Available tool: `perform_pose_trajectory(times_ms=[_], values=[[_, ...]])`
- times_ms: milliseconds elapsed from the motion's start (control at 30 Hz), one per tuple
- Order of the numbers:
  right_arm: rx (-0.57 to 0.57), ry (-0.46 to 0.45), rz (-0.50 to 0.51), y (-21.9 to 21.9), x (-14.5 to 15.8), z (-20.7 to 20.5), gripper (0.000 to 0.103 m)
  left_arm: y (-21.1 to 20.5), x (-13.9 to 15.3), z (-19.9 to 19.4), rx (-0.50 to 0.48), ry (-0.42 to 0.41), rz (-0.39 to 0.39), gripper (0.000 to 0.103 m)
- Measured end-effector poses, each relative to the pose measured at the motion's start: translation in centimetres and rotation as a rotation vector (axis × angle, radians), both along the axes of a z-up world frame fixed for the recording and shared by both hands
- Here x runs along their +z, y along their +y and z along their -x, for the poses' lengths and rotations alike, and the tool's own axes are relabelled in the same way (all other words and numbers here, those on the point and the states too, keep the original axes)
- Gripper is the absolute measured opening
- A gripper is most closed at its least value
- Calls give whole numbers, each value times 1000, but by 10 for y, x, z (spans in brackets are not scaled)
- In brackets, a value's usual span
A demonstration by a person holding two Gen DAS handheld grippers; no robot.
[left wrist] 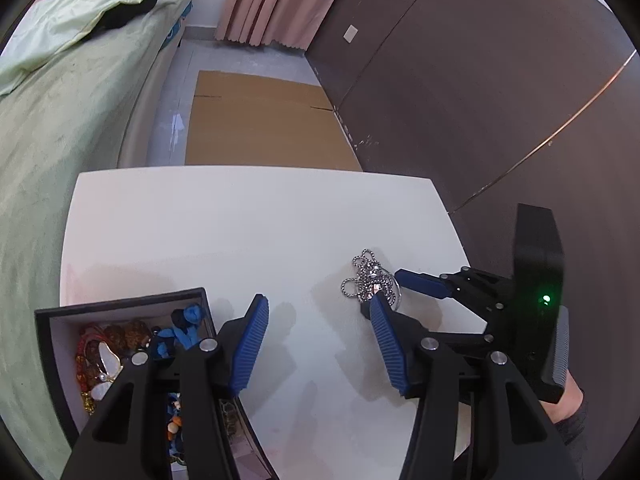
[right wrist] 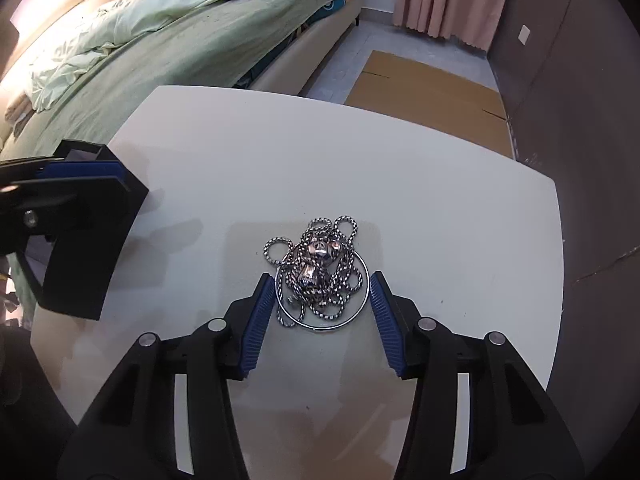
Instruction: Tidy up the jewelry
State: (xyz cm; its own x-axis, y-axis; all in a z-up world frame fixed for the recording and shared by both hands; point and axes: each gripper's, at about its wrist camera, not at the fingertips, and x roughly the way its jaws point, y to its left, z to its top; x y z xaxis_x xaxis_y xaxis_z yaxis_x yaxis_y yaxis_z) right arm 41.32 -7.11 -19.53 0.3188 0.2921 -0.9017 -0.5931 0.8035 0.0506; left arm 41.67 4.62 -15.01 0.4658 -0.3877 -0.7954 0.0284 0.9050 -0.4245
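Left tongs (left wrist: 318, 312): spread wide, holding nothing, low over the desk between the box and the chain; the right pad's tip sits at the near edge of the chain pile in the left wrist view, contact unclear.
Right tongs (right wrist: 322, 294): spread, one blue pad on each side of the ring, just beside it; whether they touch it cannot be told. Seen from the left wrist they come in from the right, tips at the pile.
Chain (right wrist: 320, 264): silver, tangled in a heap on the desk, with a shiny pendant in the middle; most of it lies inside the ring, some loops spill over the far-left side.
Ring (right wrist: 362, 300): thin metal hoop, flat on the desk under the chain.
Box (left wrist: 120, 304): black, open, at the desk's left near corner; inside are amber and red beads, a white piece and blue items.
Desk (right wrist: 360, 160): white, beside a bed (right wrist: 160, 40) with green bedding.
Floor: flat cardboard (left wrist: 260, 120) beyond the desk.
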Motion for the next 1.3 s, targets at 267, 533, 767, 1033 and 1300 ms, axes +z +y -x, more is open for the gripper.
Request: perform_pose_trajectory(times_ms=[267,533,767,1033,1300], values=[[-45,13,-86,-23,26,13,49,-2,6,6,11,-12,-15,51],[-84,33,-227,-39,53,28,49,-11,8,10,19,-21,-17,51],[-139,39,-327,-53,76,28,49,-21,5,7,4,-20,-28,51],[-217,25,-426,-80,98,26,49,-41,-1,3,-53,-20,-42,51],[-273,16,-493,-98,109,24,49,-97,-16,3,-194,-38,-141,59]])
